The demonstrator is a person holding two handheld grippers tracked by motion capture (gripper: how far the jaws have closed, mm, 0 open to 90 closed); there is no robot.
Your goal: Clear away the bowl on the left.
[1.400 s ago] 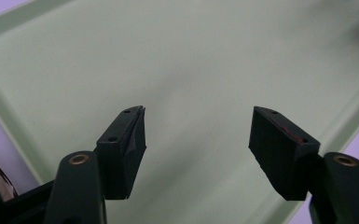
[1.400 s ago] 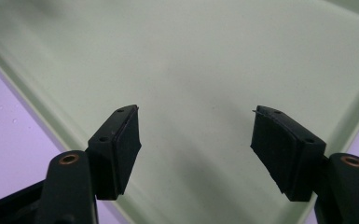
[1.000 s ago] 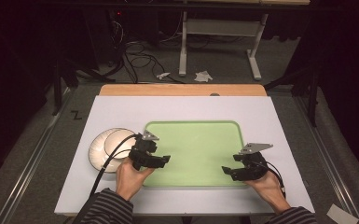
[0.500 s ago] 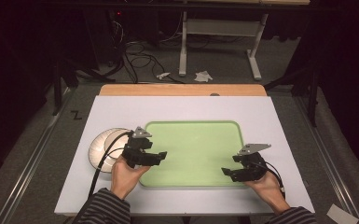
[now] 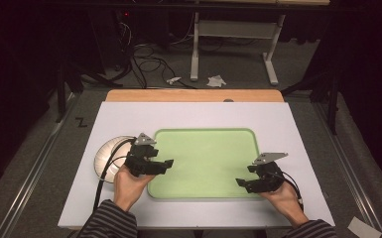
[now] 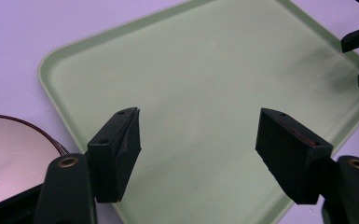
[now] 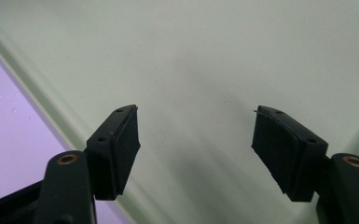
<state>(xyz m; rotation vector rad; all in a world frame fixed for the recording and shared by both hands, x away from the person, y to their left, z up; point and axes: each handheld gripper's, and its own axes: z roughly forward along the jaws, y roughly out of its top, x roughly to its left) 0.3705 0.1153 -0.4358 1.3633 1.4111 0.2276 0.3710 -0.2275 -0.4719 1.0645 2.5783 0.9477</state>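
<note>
A person is sitting at the desk (image 5: pixel 193 119), striped sleeves coming in from the near edge, holding a black claw in each hand. The left claw (image 5: pixel 166 163) is hovering over the near left edge of a pale green tray (image 5: pixel 208 148) lying on the white desk top. Just beside it, a round white plate (image 5: pixel 106 151) is sitting left of the tray, with the claw's cable trailing across it. The right claw (image 5: pixel 240 184) is hanging over the tray's near right corner. Beyond the desk, cables and crumpled paper are lying on the floor.

A tray (image 5: pixel 206 141) lies on a table (image 5: pixel 287 129), a plate (image 5: pixel 110 151) just beside the tray's left edge.
</note>
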